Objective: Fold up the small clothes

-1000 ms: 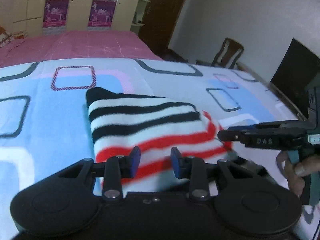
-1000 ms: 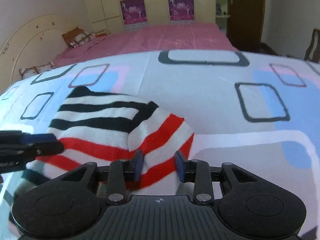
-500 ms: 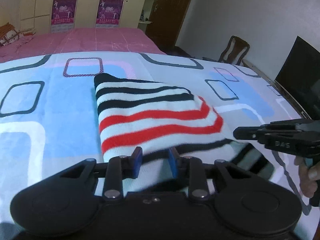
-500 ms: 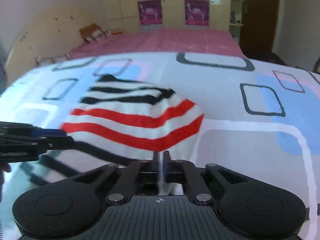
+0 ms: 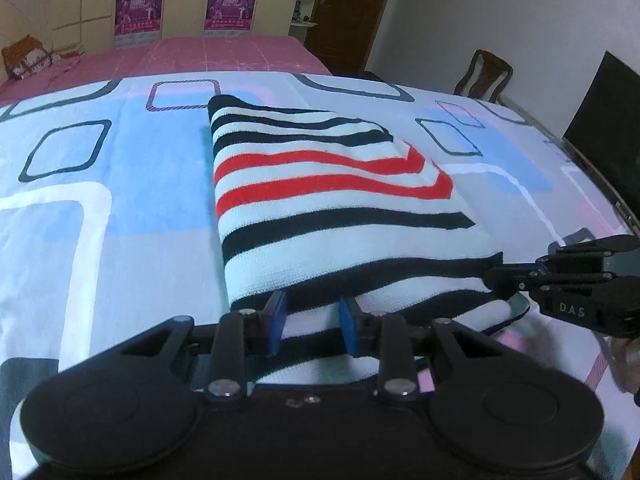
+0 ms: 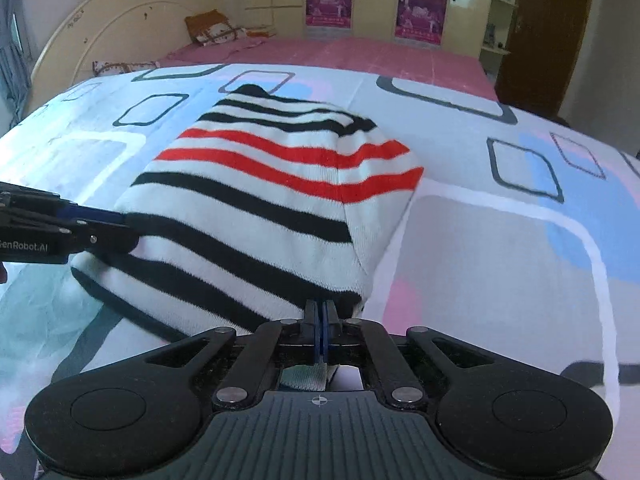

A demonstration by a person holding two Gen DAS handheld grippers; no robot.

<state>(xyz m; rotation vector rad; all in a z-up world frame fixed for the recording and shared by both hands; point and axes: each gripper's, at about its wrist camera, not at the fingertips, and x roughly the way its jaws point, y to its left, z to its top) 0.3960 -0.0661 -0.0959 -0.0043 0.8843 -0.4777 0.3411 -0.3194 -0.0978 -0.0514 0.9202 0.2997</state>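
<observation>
A white knit garment point(image 5: 320, 200) with black and red stripes lies folded on the patterned bed sheet point(image 5: 100, 200). My left gripper point(image 5: 311, 320) has the garment's near hem bunched between its blue pads, which stand a little apart around the thick fabric. In the right wrist view the left gripper point(image 6: 128, 236) sits at the garment's point(image 6: 260, 200) left edge. My right gripper point(image 6: 322, 320) is shut on the near right corner, with fabric showing behind its pads. From the left wrist, the right gripper point(image 5: 496, 276) pinches the hem at the right.
The sheet point(image 6: 500, 260) spreads wide on both sides of the garment. A pink bed, a headboard point(image 6: 100, 40) and a pillow point(image 6: 212, 30) lie behind. A wooden chair point(image 5: 486, 76) and a dark screen point(image 5: 604, 128) stand at the right. A hand point(image 5: 628, 360) holds the right gripper.
The right gripper's jaws closed on the garment's corner. Both grippers drew the upper layer toward the cameras, so black stripes now show in front of the red ones.
</observation>
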